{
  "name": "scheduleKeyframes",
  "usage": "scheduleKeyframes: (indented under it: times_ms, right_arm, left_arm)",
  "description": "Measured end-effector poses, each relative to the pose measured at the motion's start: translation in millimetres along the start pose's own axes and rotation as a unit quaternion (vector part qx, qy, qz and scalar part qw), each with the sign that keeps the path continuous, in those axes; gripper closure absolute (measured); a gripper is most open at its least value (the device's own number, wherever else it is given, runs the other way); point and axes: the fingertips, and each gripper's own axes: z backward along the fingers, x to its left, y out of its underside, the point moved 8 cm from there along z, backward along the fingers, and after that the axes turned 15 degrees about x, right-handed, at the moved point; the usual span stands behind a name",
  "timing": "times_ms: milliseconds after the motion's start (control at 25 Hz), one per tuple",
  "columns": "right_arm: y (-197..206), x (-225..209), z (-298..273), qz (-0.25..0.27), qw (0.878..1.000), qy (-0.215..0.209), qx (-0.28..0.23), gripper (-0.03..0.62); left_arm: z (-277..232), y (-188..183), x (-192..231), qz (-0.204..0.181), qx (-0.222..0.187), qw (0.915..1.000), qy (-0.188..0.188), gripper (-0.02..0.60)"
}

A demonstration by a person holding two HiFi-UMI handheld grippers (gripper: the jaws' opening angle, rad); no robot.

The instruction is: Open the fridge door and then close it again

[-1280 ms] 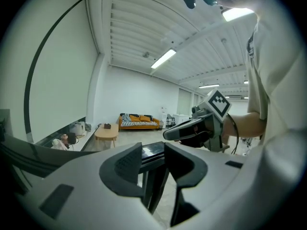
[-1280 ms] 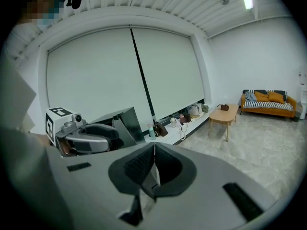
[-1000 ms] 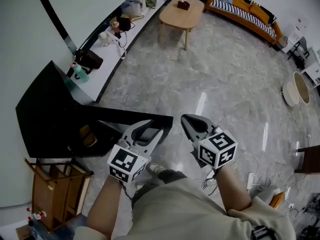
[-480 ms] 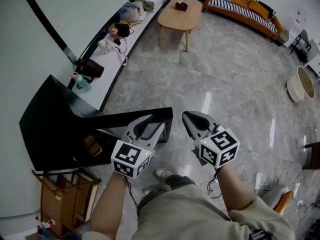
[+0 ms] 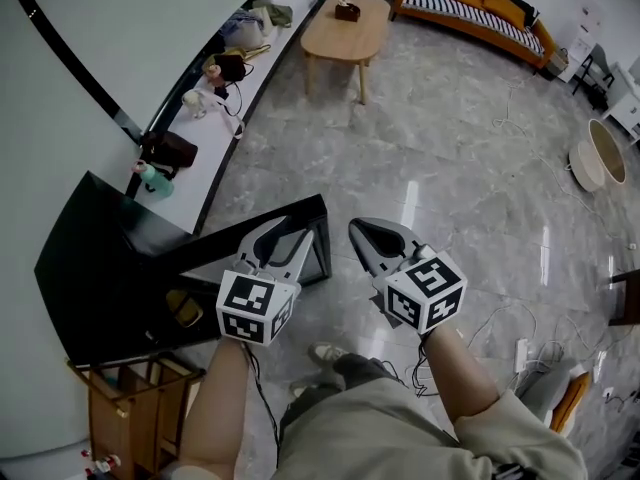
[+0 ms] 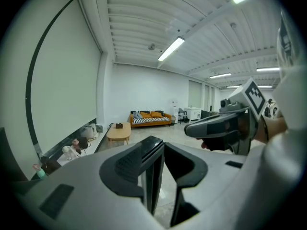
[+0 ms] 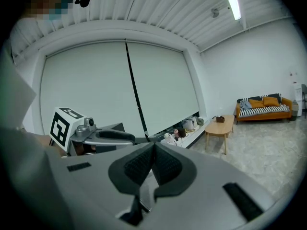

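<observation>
In the head view a black fridge (image 5: 95,268) stands at the left with its black door (image 5: 225,233) swung out to the right. My left gripper (image 5: 285,240) is shut on the door's free edge. The left gripper view shows that dark edge (image 6: 152,186) upright between the two pads. My right gripper (image 5: 365,236) floats just right of the door, shut and holding nothing. Its pads meet in the right gripper view (image 7: 154,150). Something yellowish lies inside the fridge (image 5: 180,308).
A low white bench (image 5: 215,93) with bags, cups and a green bottle (image 5: 150,180) runs along the wall behind the fridge. A wooden stand (image 5: 120,408) sits below the fridge. A wooden coffee table (image 5: 345,28), an orange sofa (image 5: 470,3), a round basket (image 5: 595,163) and floor cables (image 5: 530,348) lie farther off.
The door's free edge has swung away from me toward the bench, my left gripper going with it. My right gripper has followed alongside, still shut.
</observation>
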Motion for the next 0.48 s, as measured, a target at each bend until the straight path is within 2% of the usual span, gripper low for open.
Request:
scheduleKeyframes:
  times_ms: [360,480]
  right_arm:
    - [-1,-9,-4,-0.021,1.000,-0.004,-0.009,0.597]
    - [-1,-9,-4,-0.011,1.000,-0.001,-0.003,0.597]
  left_arm:
    - [-16,-12,15,0.012,-0.005,0.9994,-0.031,0.440]
    - [-19,-13,17,0.015,-0.004,0.9991,-0.039,0.442]
